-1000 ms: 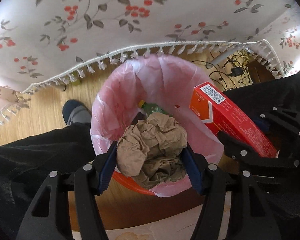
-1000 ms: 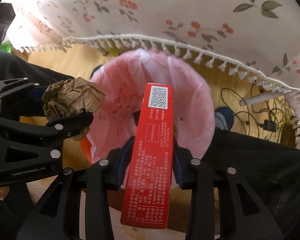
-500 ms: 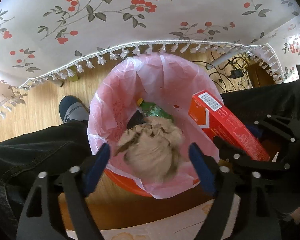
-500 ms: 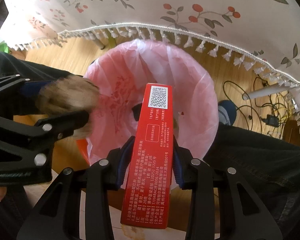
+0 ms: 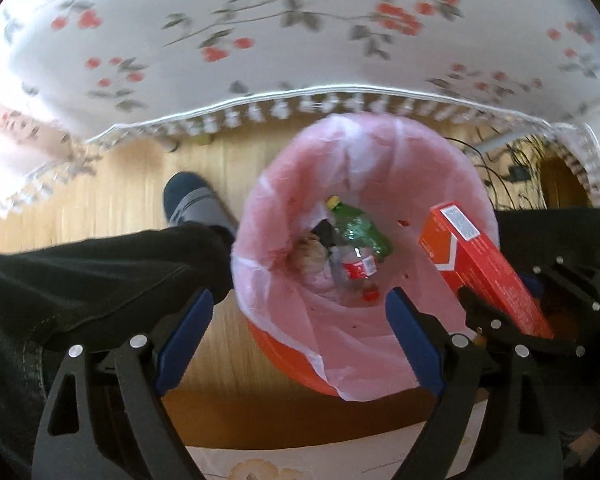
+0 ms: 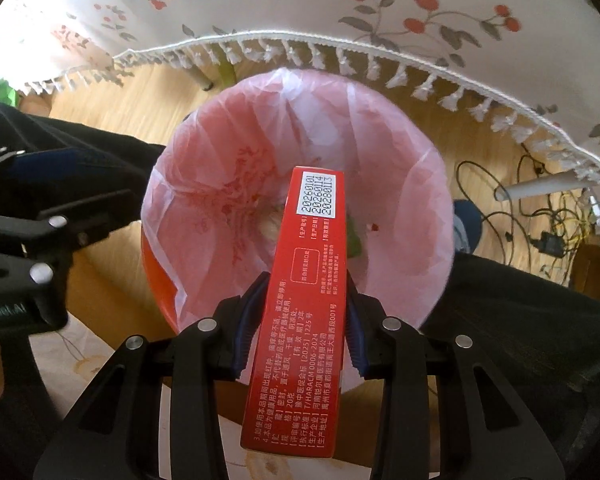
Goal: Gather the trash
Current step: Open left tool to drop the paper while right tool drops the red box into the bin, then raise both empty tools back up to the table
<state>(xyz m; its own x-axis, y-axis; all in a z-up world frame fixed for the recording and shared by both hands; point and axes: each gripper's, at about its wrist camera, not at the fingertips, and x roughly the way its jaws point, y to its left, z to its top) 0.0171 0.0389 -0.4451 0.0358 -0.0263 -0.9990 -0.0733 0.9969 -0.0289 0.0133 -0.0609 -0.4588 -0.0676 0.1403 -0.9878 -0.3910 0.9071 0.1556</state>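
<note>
Overhead, white tasselled tablecloth with red berries (image 5: 300, 40); below, pale wooden floor (image 5: 112, 200). On it, orange bin with pink plastic liner (image 5: 380, 168), holding crumpled brown paper ball (image 5: 310, 256), green plastic bottle (image 5: 360, 228), clear bottle with red label (image 5: 358, 268). Left gripper (image 5: 296, 336) spread wide, empty. Right gripper (image 6: 298, 320) clamped on long red cardboard box with white printing (image 6: 308, 300), above the bin's mouth.

The left gripper (image 5: 296, 332) hangs with its blue-padded fingers (image 5: 184, 336) spread wide and nothing between them. The right gripper (image 6: 298, 328) has its fingers (image 6: 246, 328) pressed against both sides of what it holds.
</note>
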